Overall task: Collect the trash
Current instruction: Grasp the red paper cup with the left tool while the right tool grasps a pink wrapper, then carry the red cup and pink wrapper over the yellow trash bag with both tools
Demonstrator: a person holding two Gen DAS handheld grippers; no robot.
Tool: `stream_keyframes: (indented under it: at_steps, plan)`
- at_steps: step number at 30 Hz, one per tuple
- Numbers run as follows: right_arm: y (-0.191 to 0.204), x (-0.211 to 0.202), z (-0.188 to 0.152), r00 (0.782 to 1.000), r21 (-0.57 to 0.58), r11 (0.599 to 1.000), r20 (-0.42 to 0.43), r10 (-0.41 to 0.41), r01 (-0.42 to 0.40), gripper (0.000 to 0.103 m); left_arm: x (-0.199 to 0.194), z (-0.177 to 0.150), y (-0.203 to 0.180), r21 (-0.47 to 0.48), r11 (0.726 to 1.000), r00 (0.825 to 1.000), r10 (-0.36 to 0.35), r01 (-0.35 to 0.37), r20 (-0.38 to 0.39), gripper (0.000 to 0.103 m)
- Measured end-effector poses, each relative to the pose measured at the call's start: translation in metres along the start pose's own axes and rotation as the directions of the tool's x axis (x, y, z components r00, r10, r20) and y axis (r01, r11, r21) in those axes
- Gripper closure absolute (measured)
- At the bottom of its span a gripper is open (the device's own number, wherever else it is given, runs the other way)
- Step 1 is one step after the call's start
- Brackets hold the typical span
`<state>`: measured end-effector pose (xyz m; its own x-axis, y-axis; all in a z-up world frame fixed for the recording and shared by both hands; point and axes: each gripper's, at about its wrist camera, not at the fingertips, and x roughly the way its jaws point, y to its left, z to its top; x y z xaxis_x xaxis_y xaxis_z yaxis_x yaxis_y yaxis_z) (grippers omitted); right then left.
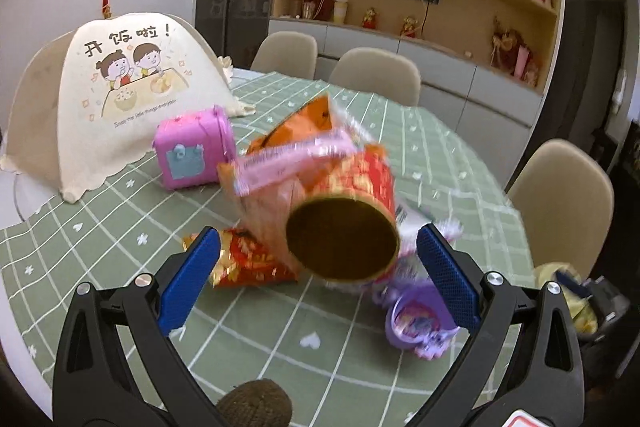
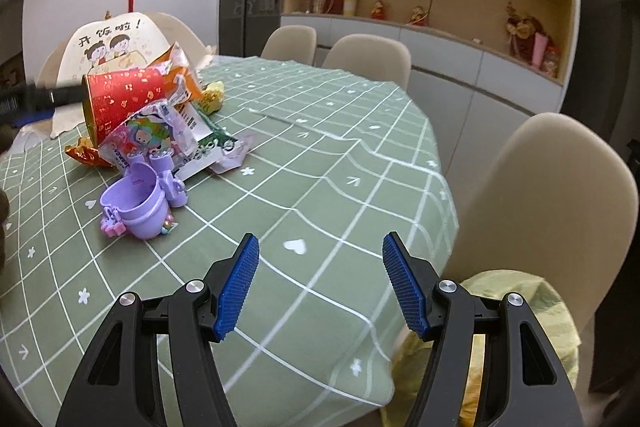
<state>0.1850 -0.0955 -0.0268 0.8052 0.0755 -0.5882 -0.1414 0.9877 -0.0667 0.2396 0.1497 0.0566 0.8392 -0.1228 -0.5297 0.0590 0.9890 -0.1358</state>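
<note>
A red and gold paper cup lies tipped on its side in a pile of wrappers on the green checked tablecloth, its bottom facing me. My left gripper is open with its blue pads either side of the cup, not touching it. Orange and pink wrappers lie behind it and a red and gold wrapper beside the left pad. In the right wrist view the cup and a colourful wrapper lie far left. My right gripper is open and empty over the cloth.
A purple toy bucket lies near the pile. A pink toy case stands by a cream food cover. Beige chairs ring the table. A yellow bag sits beyond the table edge at right.
</note>
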Motion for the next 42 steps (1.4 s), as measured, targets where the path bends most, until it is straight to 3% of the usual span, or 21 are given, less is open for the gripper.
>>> stream_keyframes:
  at_steps: [2, 5, 8, 10, 17, 26, 29, 31, 32, 34, 35, 42]
  plan:
    - [0.006, 0.005, 0.003, 1.000, 0.002, 1.000, -0.003, 0.015, -0.015, 0.042, 0.005, 0.010, 0.005, -0.021, 0.999, 1.000, -0.030, 0.030, -0.001, 0.009]
    - [0.014, 0.007, 0.009, 0.999, -0.001, 0.999, -0.004, 0.046, -0.046, 0.042, 0.024, 0.017, 0.008, -0.049, 0.996, 0.995, -0.075, 0.072, -0.063, 0.009]
    - [0.024, 0.006, 0.020, 0.998, -0.022, 0.998, 0.015, 0.062, -0.061, 0.042, 0.041, 0.015, 0.011, -0.093, 0.991, 0.986, -0.110, 0.099, -0.125, 0.016]
    - [0.028, 0.004, 0.028, 0.997, -0.040, 0.997, 0.032, 0.075, -0.074, 0.042, 0.046, 0.013, 0.011, -0.096, 0.989, 0.981, -0.129, 0.116, -0.148, 0.037]
    - [0.052, 0.015, 0.058, 0.972, -0.113, 0.967, 0.014, 0.233, -0.230, 0.042, 0.009, 0.012, 0.038, -0.144, 0.986, 0.993, -0.093, 0.083, -0.067, 0.040]
    - [0.084, 0.056, 0.086, 0.986, -0.259, 0.952, 0.004, 0.168, -0.162, 0.042, -0.027, -0.012, 0.061, -0.167, 0.986, 0.998, -0.036, 0.028, -0.047, 0.040]
    - [0.074, 0.074, 0.091, 0.985, -0.218, 0.961, -0.032, 0.167, -0.170, 0.042, -0.033, -0.021, 0.065, -0.175, 0.984, 0.998, -0.036, 0.027, -0.050, 0.039]
    - [0.065, 0.085, 0.091, 0.968, -0.137, 0.960, -0.091, 0.233, -0.244, 0.042, -0.035, -0.023, 0.065, -0.181, 0.983, 0.998, -0.033, 0.024, -0.050, 0.039]
    - [0.061, 0.087, 0.089, 0.953, -0.096, 0.951, -0.106, 0.285, -0.295, 0.044, -0.036, -0.025, 0.065, -0.187, 0.982, 0.998, -0.032, 0.022, -0.050, 0.039]
    - [0.056, 0.087, 0.086, 0.918, -0.038, 0.924, -0.132, 0.373, -0.381, 0.067, -0.037, -0.028, 0.064, -0.192, 0.981, 0.998, -0.034, 0.024, -0.048, 0.039]
    - [0.056, 0.086, 0.085, 0.914, -0.035, 0.920, -0.140, 0.382, -0.390, 0.086, -0.037, -0.028, 0.063, -0.189, 0.982, 0.998, -0.031, 0.021, -0.048, 0.039]
    - [0.040, 0.037, 0.094, 0.938, -0.048, 0.937, -0.011, 0.345, -0.345, 0.092, -0.048, -0.028, 0.051, -0.154, 0.988, 1.000, -0.003, 0.002, -0.002, 0.039]
